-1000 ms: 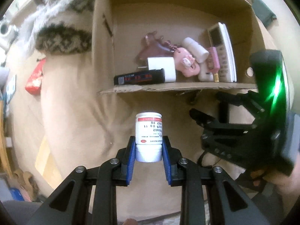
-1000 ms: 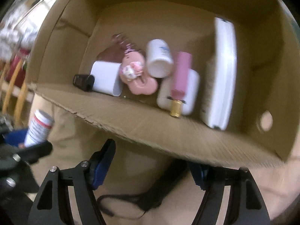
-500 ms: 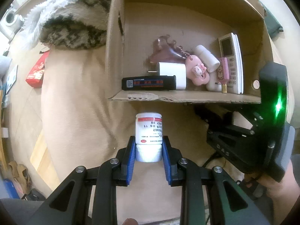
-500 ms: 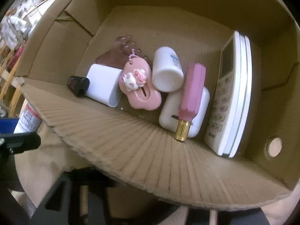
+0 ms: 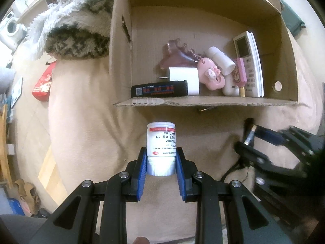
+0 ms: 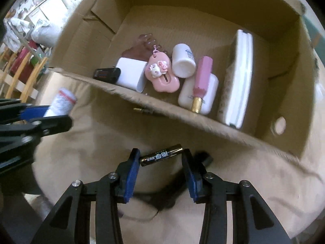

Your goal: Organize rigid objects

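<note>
Beige bedding carries the cardboard box [image 6: 203,130]. Right gripper [image 6: 161,158] jaws have just closed on the battery [image 6: 161,155], lifted clear; left gripper [image 5: 160,163] jaws clamp the white bottle [image 5: 161,142]. Both await boxing.

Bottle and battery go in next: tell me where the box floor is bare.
Bare cardboard spans the far half of the cardboard box, behind the hair claw, and the left strip beside the black pack. The near-right row, from white charger to remote, is crowded.
</note>
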Available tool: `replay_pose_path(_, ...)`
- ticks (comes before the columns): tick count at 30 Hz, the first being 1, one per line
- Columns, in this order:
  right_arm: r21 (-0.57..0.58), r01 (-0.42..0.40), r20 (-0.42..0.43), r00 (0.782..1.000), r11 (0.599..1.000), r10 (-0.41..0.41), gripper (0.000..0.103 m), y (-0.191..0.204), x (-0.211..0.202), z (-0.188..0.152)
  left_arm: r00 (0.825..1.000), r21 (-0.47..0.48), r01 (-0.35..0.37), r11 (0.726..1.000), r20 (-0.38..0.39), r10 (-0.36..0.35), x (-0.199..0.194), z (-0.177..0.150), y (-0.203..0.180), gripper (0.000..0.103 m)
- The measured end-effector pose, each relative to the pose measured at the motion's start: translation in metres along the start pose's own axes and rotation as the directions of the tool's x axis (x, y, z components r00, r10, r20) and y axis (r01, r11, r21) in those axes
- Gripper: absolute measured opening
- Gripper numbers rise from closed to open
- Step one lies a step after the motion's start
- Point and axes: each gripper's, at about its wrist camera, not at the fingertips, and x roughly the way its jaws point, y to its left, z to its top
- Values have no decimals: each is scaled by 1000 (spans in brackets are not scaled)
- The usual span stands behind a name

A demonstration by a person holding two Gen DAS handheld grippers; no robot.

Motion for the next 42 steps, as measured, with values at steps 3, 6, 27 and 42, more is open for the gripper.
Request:
replay_pose_path(3, 23, -1, 13, 1000, 1000, 0, 44, -5, -16, -12, 1000, 3, -13, 1000, 9, 13, -1, -2, -3, 24)
replay_pose_path(6, 51, 18, 55, 998, 999, -21, 44, -15, -35, -23, 999, -32, 14, 999, 31, -13, -11, -2, 2, 24)
replay_pose_path(27, 239, -118, 439, 898, 964, 1, 44, -61, -132, 4, 921, -18, -42, 999, 386, 45, -108, 32, -13, 24)
replay_pose_path(42, 219, -98, 444, 896, 971, -10, 44, -73, -116, 63, 921, 6, -47, 999, 387, 41, -88, 90, -23, 24)
